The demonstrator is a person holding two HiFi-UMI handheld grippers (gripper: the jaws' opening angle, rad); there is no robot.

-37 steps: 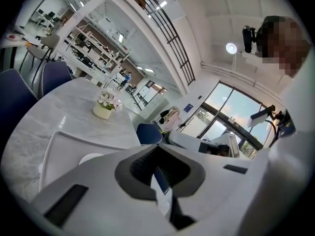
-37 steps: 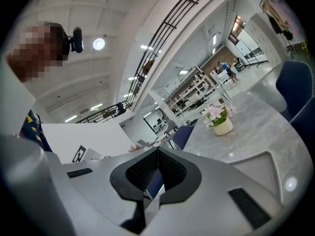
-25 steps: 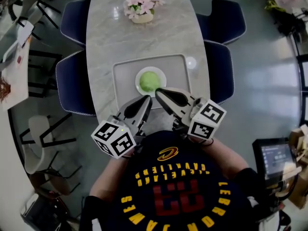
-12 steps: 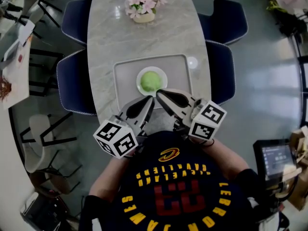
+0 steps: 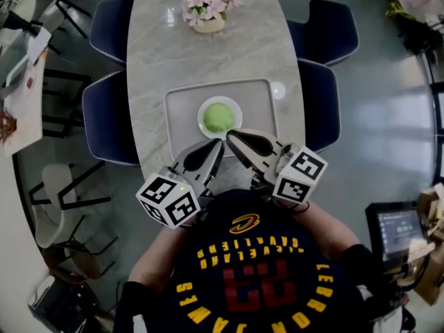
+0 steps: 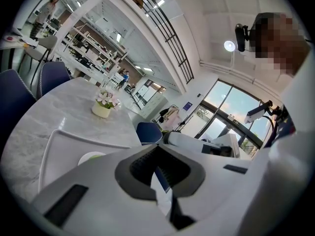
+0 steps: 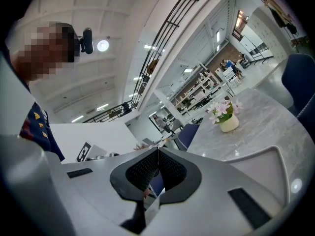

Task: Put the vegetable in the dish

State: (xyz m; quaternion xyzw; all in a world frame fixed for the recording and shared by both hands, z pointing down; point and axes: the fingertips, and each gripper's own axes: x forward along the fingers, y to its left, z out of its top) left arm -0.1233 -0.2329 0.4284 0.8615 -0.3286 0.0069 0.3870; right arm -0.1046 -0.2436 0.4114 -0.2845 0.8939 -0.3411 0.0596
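A round green vegetable (image 5: 218, 117) lies in a small white dish (image 5: 205, 107) on a grey tray (image 5: 184, 106) on the marble table (image 5: 180, 54). Both grippers hover at the table's near edge, just short of the tray, with their tips side by side. My left gripper (image 5: 217, 144) has its jaws shut and nothing between them. My right gripper (image 5: 231, 136) is also shut and empty. In the left gripper view the shut left gripper (image 6: 157, 150) points past the dish (image 6: 90, 157). The right gripper view shows my right gripper (image 7: 157, 151) shut above the tray (image 7: 268, 163).
A pot of pink flowers (image 5: 206, 9) stands at the table's far end. A small white disc (image 5: 278, 90) lies right of the tray. Navy chairs (image 5: 104, 120) (image 5: 322, 106) flank the table on both sides. A screen (image 5: 395, 229) is at my right.
Almost nothing differs: both grippers stay shut near the table's edge, and the view has drifted very slightly.
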